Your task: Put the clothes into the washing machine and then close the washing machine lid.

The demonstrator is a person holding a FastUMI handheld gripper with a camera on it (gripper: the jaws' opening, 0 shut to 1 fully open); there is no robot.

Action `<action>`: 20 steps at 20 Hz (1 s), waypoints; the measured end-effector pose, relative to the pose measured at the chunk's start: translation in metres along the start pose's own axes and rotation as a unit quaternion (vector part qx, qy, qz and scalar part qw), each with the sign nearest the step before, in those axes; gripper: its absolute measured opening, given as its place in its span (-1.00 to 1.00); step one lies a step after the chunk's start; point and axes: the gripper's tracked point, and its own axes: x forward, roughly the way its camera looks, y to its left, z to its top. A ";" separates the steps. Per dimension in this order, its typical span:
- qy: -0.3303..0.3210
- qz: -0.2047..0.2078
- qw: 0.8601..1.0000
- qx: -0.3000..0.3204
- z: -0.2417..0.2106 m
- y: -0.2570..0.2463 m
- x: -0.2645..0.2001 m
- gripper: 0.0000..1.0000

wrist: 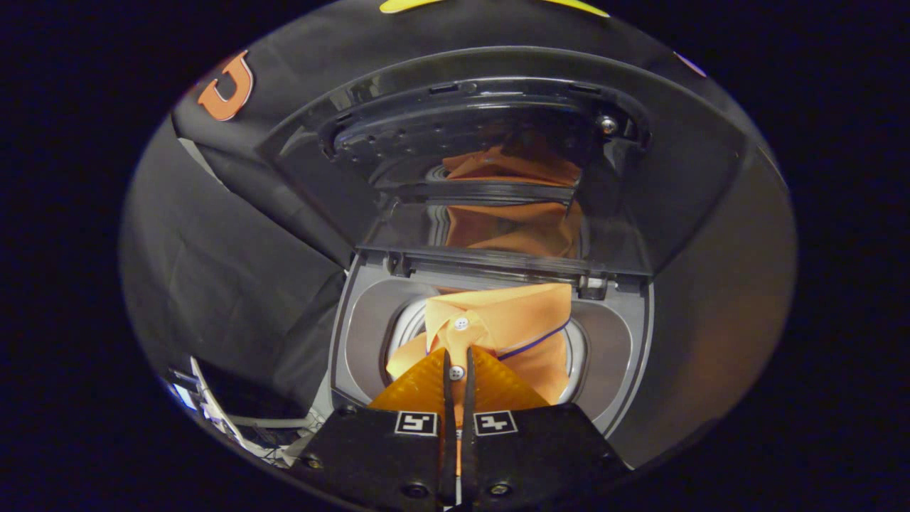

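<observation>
Shirt [512, 323], orange with a buttoned collar, hung from the tool [456, 377] over the mouth of the washing machine [625, 355]. The tool's fingers [419, 387] stood almost together, only a thin slit between them, and a fold of the cloth by the lower button seemed pinched in that slit, so I judged it held.

Just ahead of the fingers, toward twelve o'clock, the collar and upper button lay over the round drum opening [405, 323], with cloth spilling toward one and two o'clock against the far rim. Part of the shirt appeared to sit down in the drum, part still bunched at the rim level.

Beyond that the lid [490, 142] stood raised at twelve o'clock, its glossy underside mirroring the orange cloth.

To do this step well, I judged the tool should go lower, centred over the drum, before letting go, so that the collar and the side at two o'clock slid inside and did not drape on the rim. Any cloth left over the edge would likely catch under the lid when it came down. Release should be clean, then a lift straight clear.
</observation>
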 end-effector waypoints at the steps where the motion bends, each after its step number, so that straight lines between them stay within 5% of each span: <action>1: 0.001 -0.002 1.000 0.001 -0.001 -0.001 -0.001 -0.88; 9: -0.003 0.005 1.000 0.000 -0.004 0.003 0.001 -0.74; 13: -0.022 -0.015 1.000 -0.007 0.002 -0.002 -0.001 0.85; 20: -0.024 -0.022 0.999 0.004 -0.002 -0.007 -0.004 0.79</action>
